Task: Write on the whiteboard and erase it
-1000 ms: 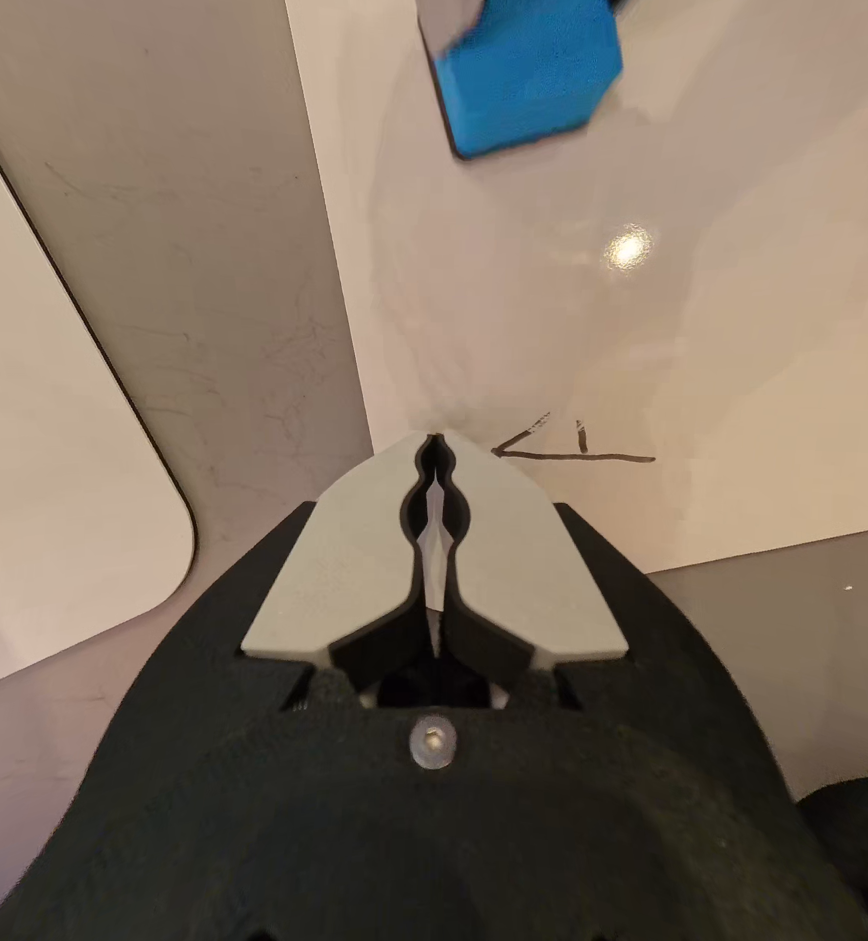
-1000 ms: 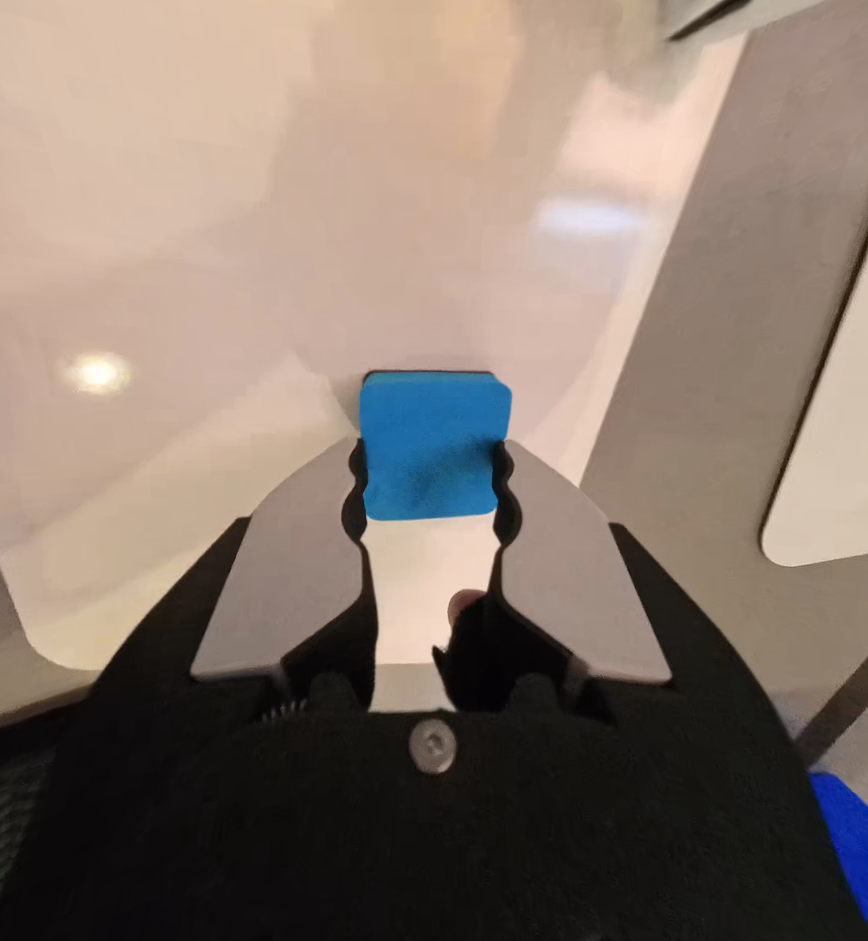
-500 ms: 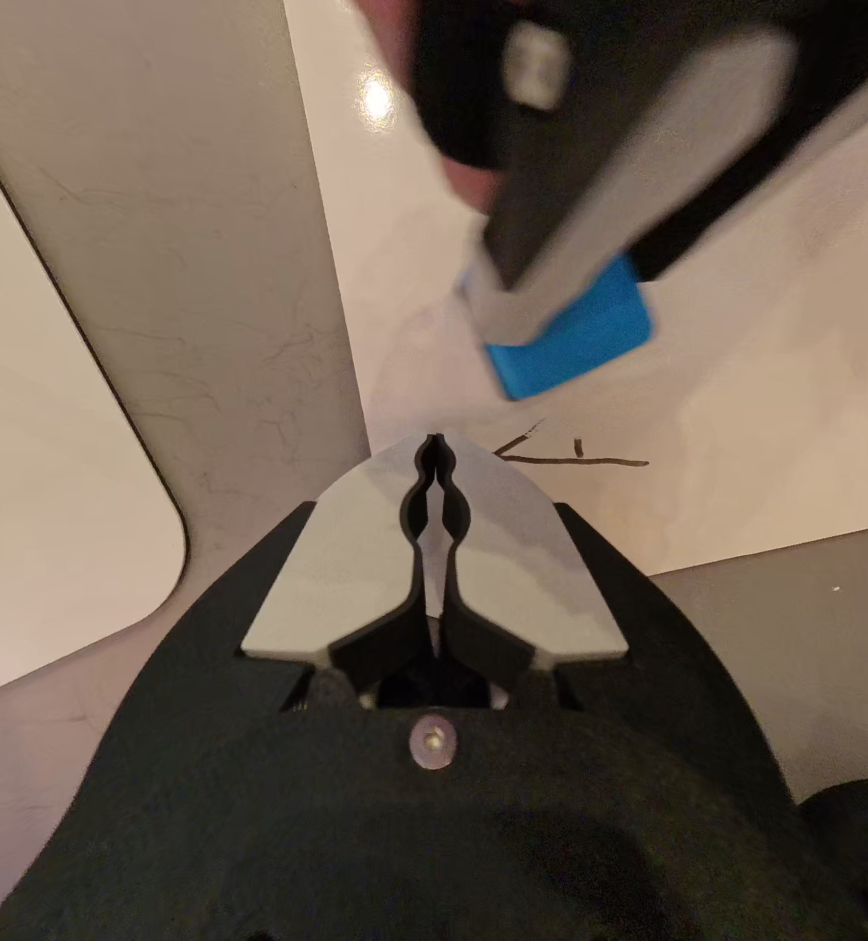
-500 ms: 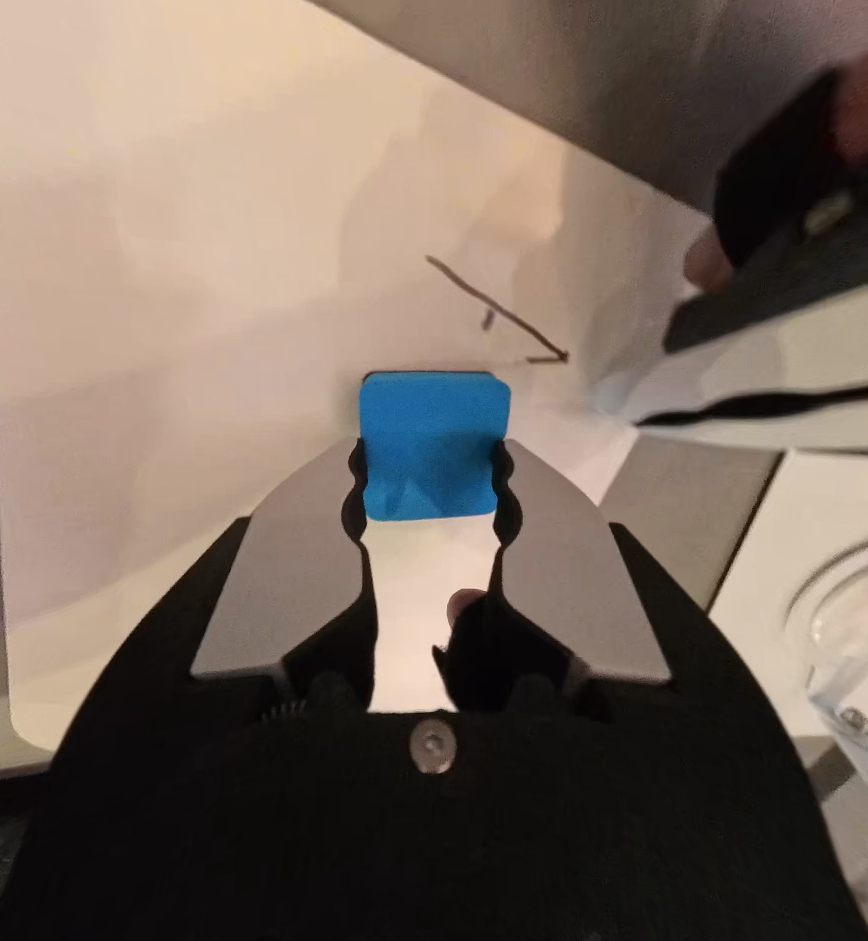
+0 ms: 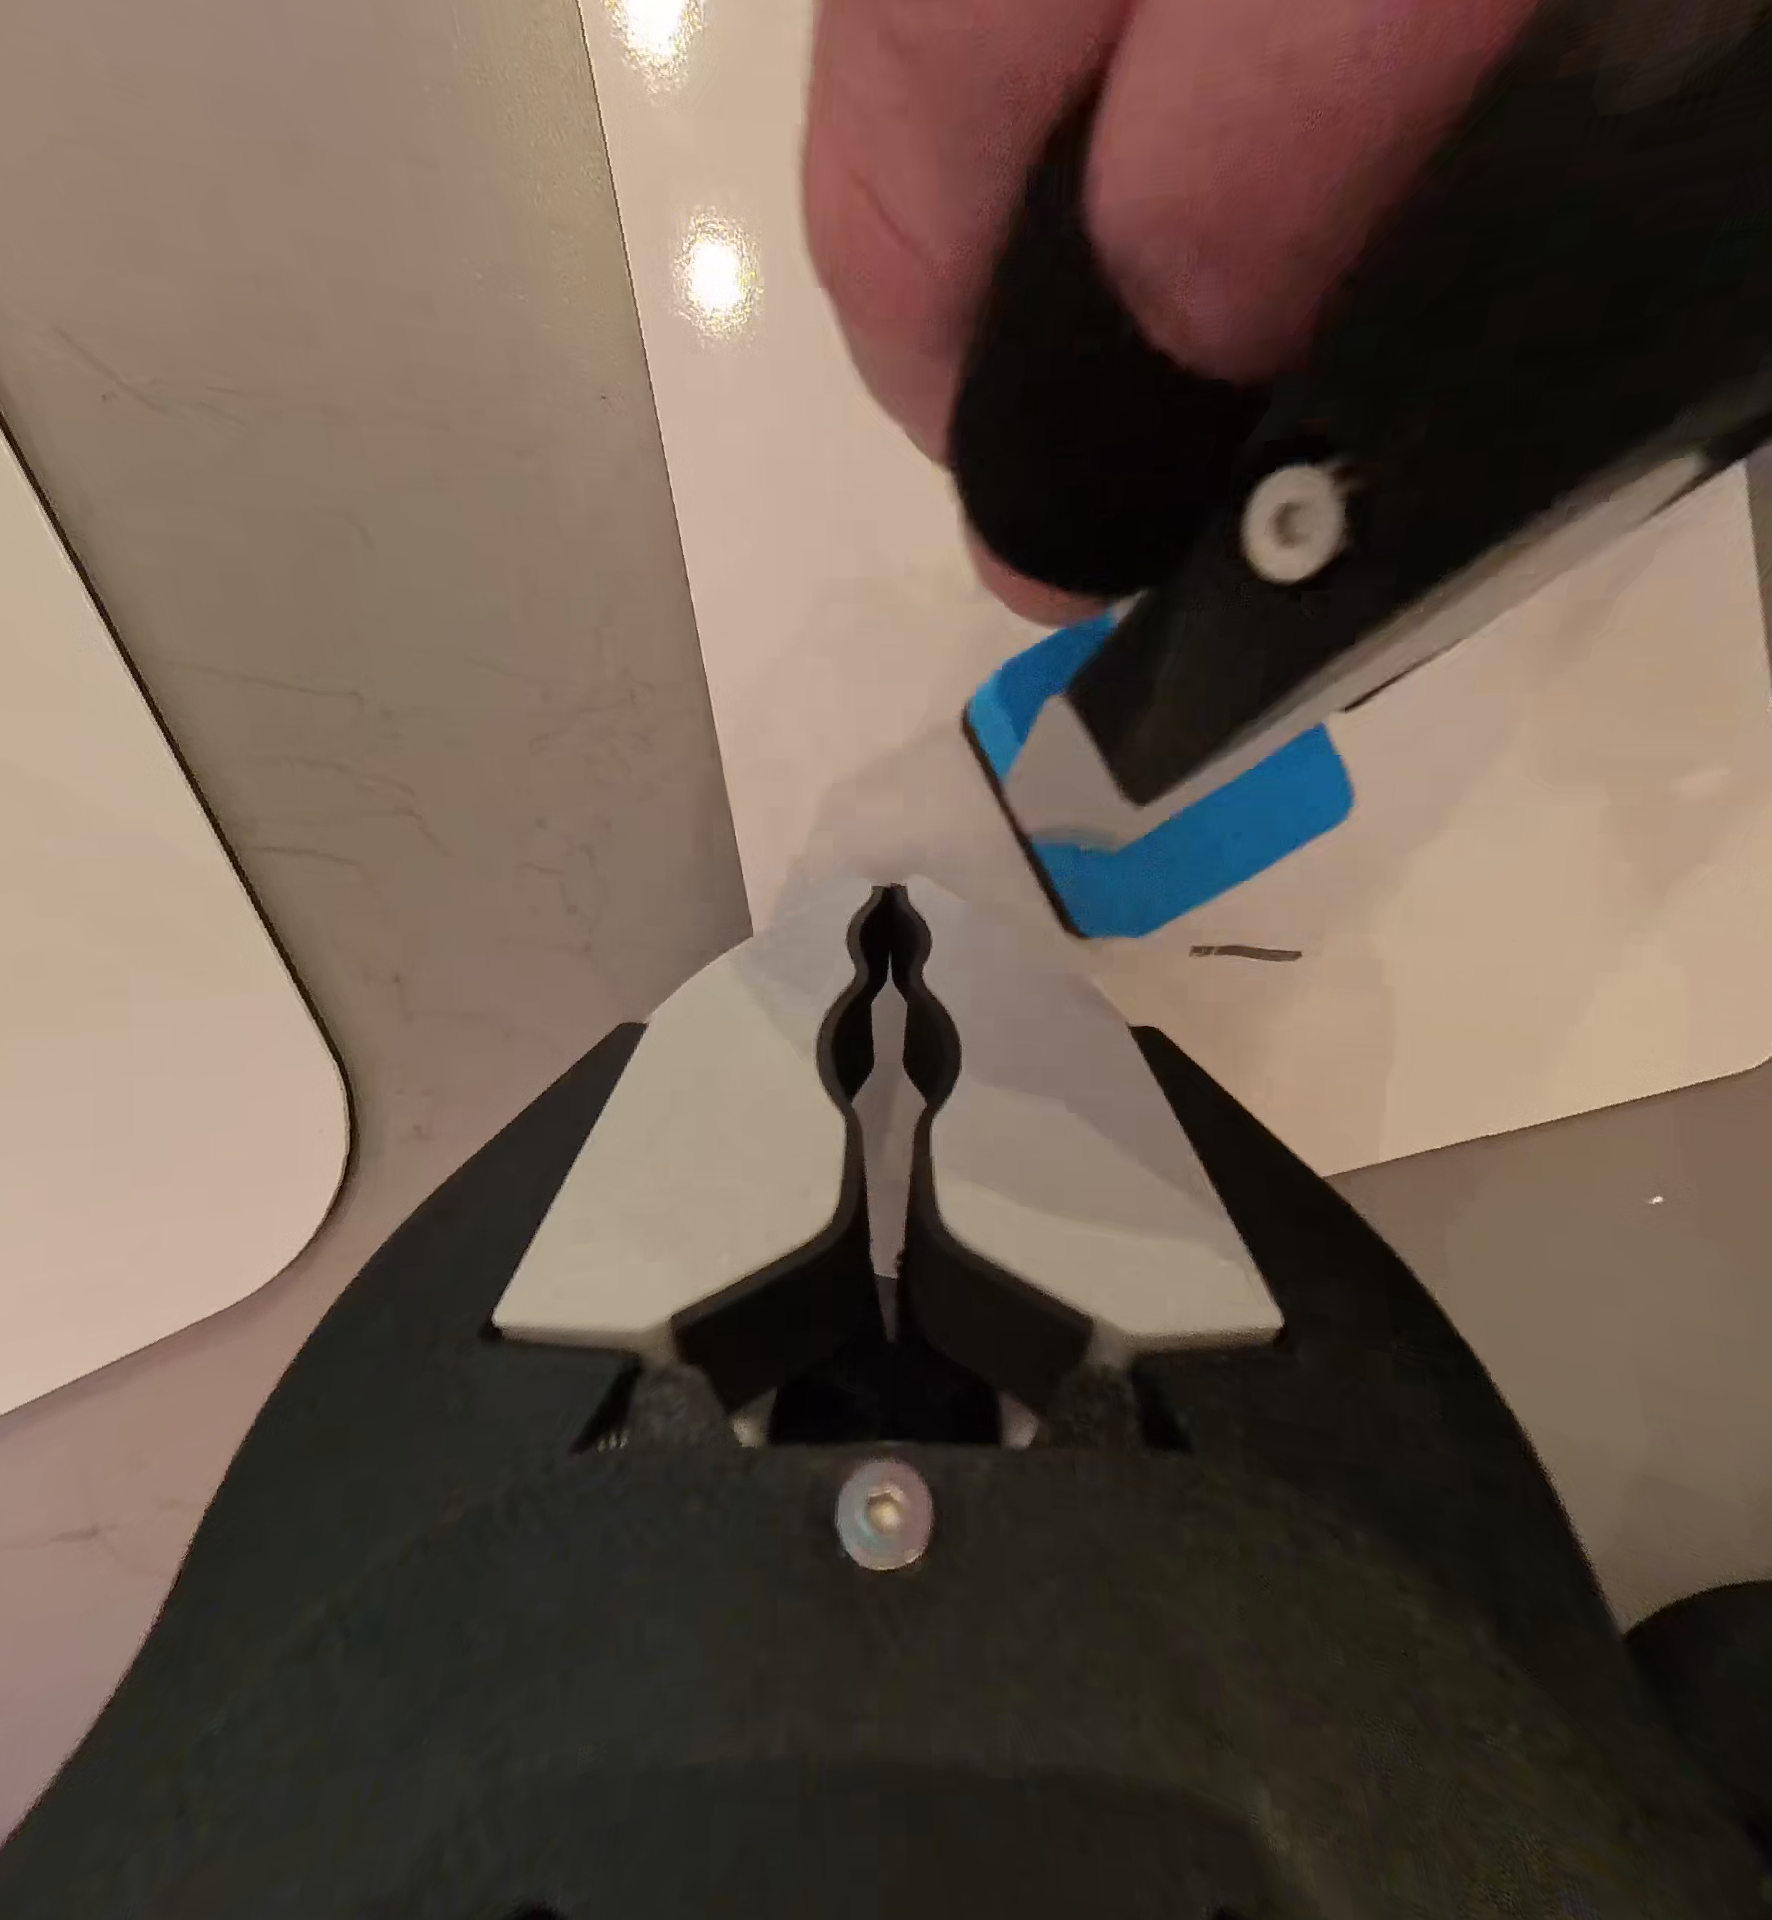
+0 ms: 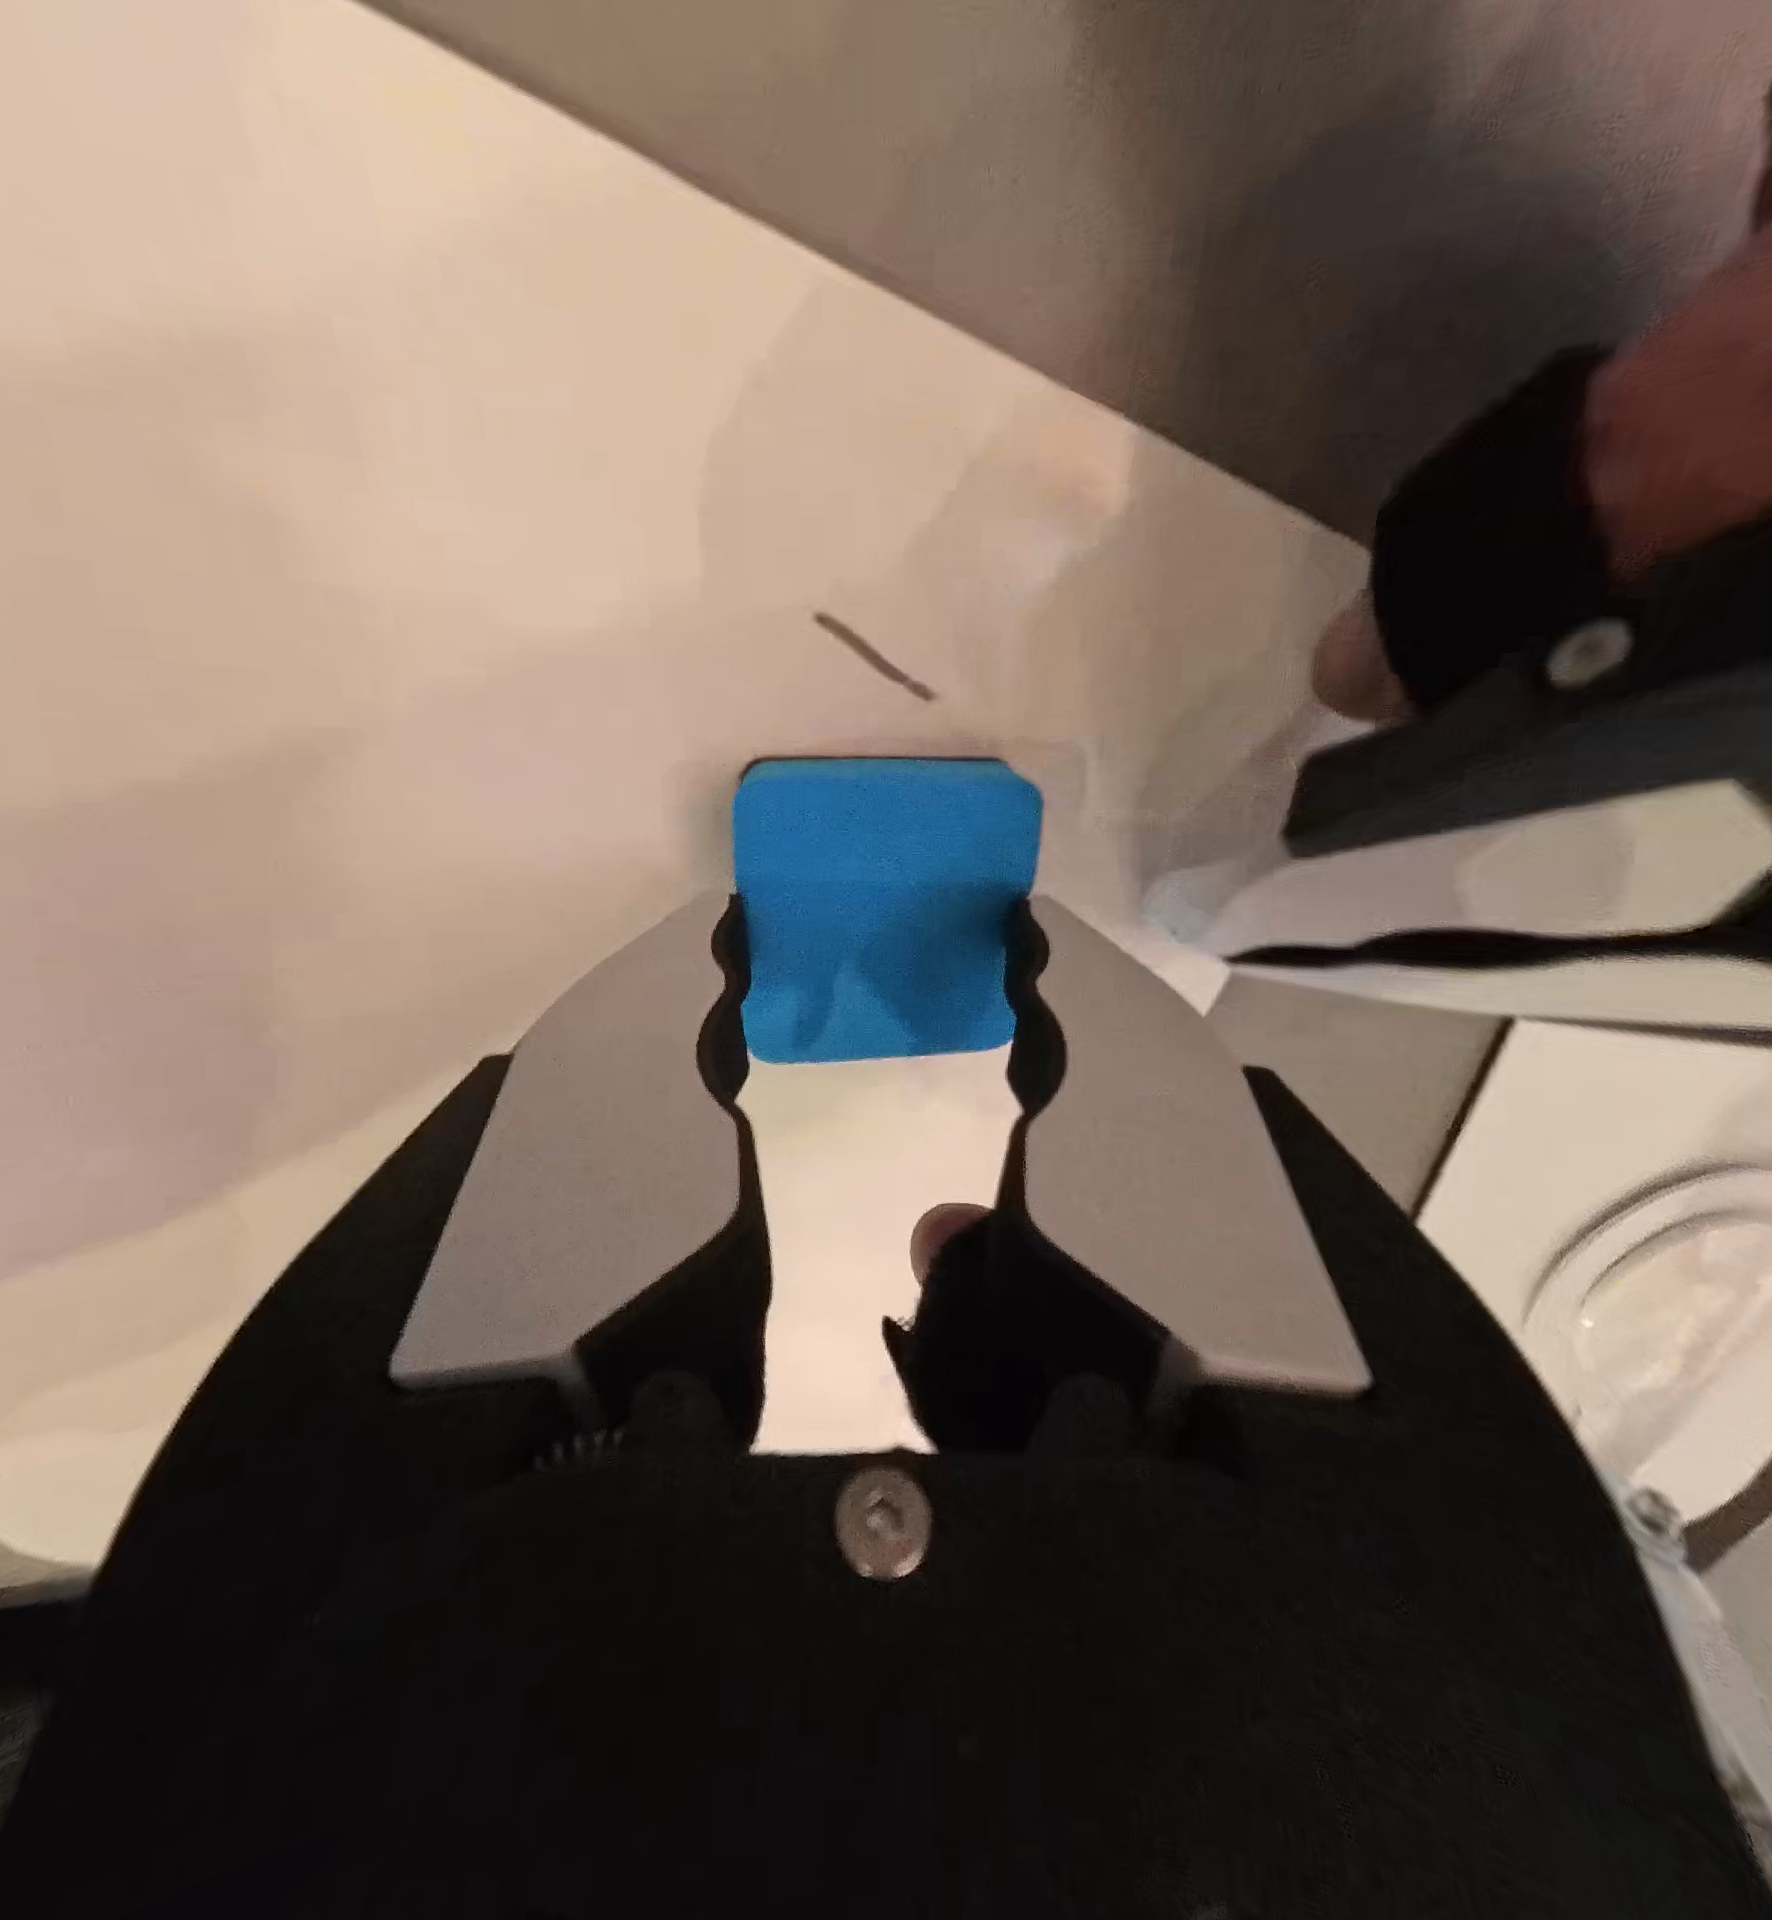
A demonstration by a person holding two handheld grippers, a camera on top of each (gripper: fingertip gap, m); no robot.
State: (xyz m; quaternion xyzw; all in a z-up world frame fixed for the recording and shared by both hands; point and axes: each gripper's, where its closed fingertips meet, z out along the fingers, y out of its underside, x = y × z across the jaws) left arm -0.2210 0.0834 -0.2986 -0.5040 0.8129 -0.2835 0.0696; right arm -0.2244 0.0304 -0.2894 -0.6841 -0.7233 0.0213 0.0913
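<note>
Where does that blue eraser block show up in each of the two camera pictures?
Left wrist view: the blue eraser is right of centre, above the short black mark, clamped in the other gripper coming in from the upper right.
Right wrist view: the eraser is dead centre, between this gripper's own fingertips.
Shared landmark: the short black mark left on the whiteboard, next to the eraser.

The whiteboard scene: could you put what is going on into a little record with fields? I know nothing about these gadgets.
Surface: white whiteboard lying on a grey table
Right gripper: pads pressed on a blue eraser, eraser down on the board
Left gripper: shut, nothing between its fingers, tip at the board's edge
Ink left: one short dark stroke beside the eraser
Person: a hand holding the right gripper
Other: clear container at the right edge
</note>
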